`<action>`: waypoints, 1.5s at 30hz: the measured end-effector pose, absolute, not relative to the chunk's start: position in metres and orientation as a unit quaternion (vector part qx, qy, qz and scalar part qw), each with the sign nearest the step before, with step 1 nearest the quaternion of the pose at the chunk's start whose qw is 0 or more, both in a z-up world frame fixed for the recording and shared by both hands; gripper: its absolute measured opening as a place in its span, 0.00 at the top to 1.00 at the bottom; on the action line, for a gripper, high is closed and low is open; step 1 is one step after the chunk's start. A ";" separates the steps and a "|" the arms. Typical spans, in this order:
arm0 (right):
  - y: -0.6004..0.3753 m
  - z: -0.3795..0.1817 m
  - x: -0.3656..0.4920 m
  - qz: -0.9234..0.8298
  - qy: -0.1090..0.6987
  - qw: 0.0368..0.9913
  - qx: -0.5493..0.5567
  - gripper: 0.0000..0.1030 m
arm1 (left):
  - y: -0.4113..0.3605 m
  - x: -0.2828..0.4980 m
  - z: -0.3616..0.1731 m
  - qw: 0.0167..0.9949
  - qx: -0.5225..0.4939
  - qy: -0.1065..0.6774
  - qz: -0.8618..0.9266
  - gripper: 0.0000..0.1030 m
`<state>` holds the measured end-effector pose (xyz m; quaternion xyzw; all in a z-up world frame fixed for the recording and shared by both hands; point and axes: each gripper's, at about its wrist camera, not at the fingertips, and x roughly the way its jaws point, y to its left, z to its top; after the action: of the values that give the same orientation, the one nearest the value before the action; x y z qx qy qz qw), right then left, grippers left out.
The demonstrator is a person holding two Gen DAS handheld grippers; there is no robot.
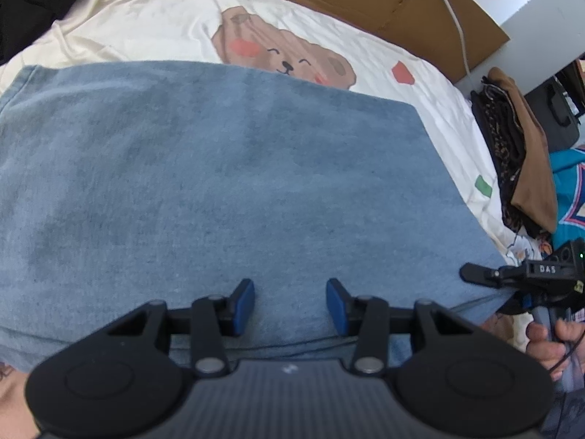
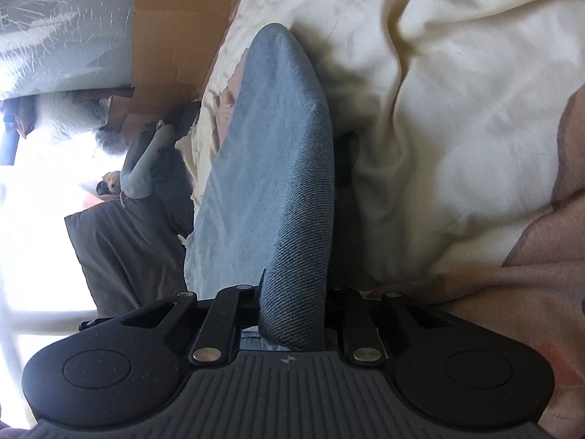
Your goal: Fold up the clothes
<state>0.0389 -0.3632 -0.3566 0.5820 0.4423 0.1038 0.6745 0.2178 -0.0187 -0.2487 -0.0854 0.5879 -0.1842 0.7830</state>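
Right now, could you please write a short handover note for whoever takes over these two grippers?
Left gripper: open, fingers apart above the near part of the blue denim garment, gripping nothing.
Right gripper: shut on a fold of that garment at its right edge; keep it clamped.
The garment lies flat as a rectangle on the cream bear-print sheet. A dark clothes pile sits to the right.
Done: it looks at least partly folded.
Left: probably one more fold, then set it aside.

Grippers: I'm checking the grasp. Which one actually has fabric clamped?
The right gripper, shut on a fold of the blue garment. The left gripper is open above it.
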 end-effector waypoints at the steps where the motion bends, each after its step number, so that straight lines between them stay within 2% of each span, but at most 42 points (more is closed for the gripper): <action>1: -0.363 -0.357 0.039 0.102 0.442 0.675 0.582 0.87 | -0.019 0.218 -0.248 0.783 -0.085 0.587 -0.185 0.56; 5: -0.362 -0.344 0.041 0.109 0.436 0.686 0.572 0.87 | -0.018 0.215 -0.248 0.780 -0.079 0.592 -0.187 0.57; 9: -0.358 -0.322 0.048 0.125 0.432 0.705 0.549 0.87 | -0.018 0.209 -0.258 0.773 -0.072 0.602 -0.187 0.65; 16: -0.349 -0.298 0.057 0.138 0.434 0.729 0.510 0.87 | -0.015 0.215 -0.269 0.767 -0.057 0.616 -0.171 0.88; 27: -0.350 -0.306 0.051 0.130 0.447 0.728 0.504 0.86 | -0.021 0.264 -0.269 0.780 -0.044 0.599 -0.176 0.88; 31: -0.352 -0.313 0.050 0.133 0.449 0.724 0.507 0.81 | -0.034 0.291 -0.268 0.792 -0.026 0.584 -0.176 0.88; 35: -0.357 -0.330 0.046 0.125 0.454 0.711 0.522 0.71 | -0.043 0.309 -0.266 0.803 -0.007 0.570 -0.175 0.88; 45: -0.380 -0.374 0.033 0.092 0.437 0.677 0.585 0.69 | -0.048 0.342 -0.265 0.821 -0.007 0.548 -0.161 0.91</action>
<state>0.0327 -0.3803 -0.3743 0.5851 0.4369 0.0921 0.6770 0.3418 -0.0484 -0.2648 -0.0070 0.5484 -0.1608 0.8206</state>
